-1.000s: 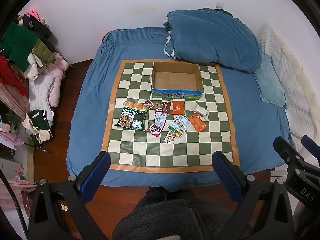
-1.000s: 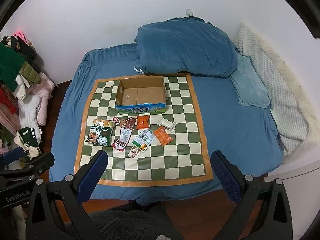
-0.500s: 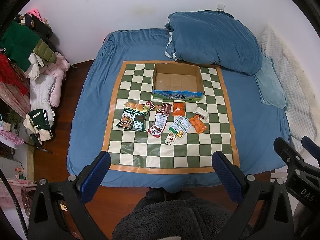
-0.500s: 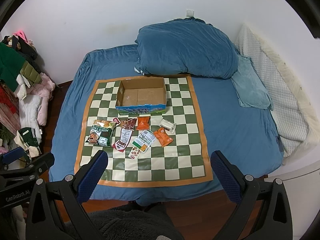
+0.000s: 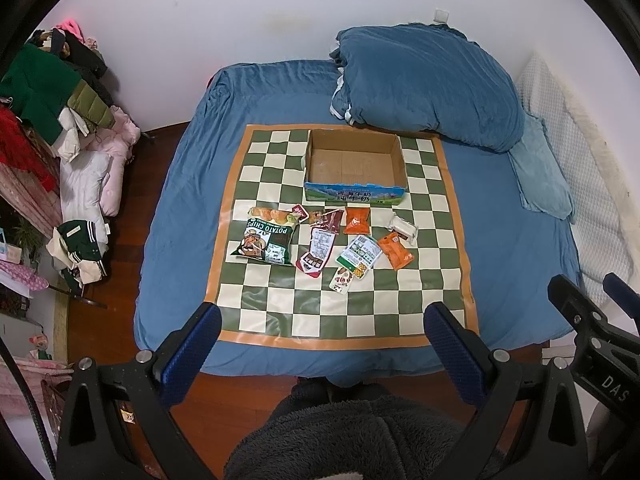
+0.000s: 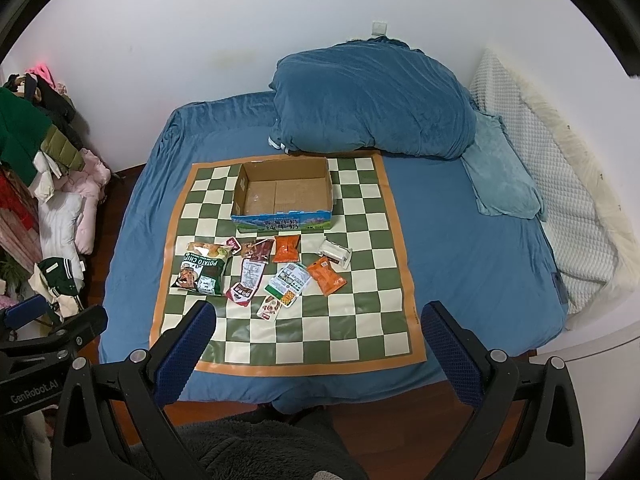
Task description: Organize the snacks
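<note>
A: Which step is judged to be in hand?

B: The very start, it seems. Nothing has been picked up. The left tool (image 5: pixel 322 334) and the right tool (image 6: pixel 318 330) are both held wide open and empty, well back from the bed (image 5: pixel 500 240), beyond its near edge.

A: Where are the snacks found?

B: On the checkered mat (image 5: pixel 280 320) spread over the bed, in a loose cluster between the mat's middle and the cardboard box (image 5: pixel 354 190). The potato chips bag (image 5: pixel 266 240) lies at the left of the cluster. A red-and-white packet (image 5: pixel 318 252) and a green-and-white packet (image 5: pixel 358 256) lie in the middle. One orange packet (image 5: pixel 356 220) lies just in front of the box, another orange packet (image 5: pixel 395 251) toward the right, with a small white packet (image 5: pixel 402 227) touching or just beside it.

A: And the container?

B: The box stands open near the mat's far edge, close to the folded blue duvet (image 5: pixel 428 84). Only its bare cardboard floor is seen; nothing is in it.

A: What is called for next?

B: A reach across the near edge of the bed is probably needed, and one packet would have to be closed on and carried to the box. The thin packets lie flat on soft bedding, so a low, shallow approach may be required.
</note>
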Motion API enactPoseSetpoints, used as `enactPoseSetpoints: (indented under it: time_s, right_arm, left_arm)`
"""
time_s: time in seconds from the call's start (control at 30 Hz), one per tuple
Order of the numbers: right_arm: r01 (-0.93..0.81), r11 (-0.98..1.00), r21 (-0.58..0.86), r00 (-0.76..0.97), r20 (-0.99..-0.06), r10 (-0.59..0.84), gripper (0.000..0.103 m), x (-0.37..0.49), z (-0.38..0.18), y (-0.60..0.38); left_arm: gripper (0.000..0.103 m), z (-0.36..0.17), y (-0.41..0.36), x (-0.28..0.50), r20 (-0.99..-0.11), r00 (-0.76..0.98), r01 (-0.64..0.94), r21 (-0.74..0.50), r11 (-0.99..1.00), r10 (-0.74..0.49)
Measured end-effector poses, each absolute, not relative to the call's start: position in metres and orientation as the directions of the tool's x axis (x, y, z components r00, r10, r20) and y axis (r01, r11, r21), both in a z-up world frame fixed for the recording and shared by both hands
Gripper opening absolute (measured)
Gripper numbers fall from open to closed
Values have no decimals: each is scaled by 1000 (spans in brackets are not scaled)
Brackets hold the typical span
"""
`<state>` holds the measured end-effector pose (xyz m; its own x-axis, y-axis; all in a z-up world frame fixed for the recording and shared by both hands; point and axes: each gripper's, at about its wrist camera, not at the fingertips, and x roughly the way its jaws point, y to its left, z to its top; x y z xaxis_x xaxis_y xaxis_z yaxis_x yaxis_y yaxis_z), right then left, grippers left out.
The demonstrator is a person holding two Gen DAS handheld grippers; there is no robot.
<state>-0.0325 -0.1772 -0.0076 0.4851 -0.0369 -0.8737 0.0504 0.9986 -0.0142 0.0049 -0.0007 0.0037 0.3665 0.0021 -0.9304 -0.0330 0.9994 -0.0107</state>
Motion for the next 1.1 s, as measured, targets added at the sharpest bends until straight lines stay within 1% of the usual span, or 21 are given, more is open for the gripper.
enactPoseSetpoints:
  time_s: [0.1, 1.1]
  right_arm:
    - [50, 999, -14, 487, -873, -37, 103, -26, 3, -177]
    - [51, 999, -11, 495, -868, -35, 103, -28, 5, -178]
  left_arm:
    - [103, 12, 0, 9, -930, 367, -33, -12, 999, 1]
    - [103, 11, -3, 10, -927, 376, -32, -16, 999, -3]
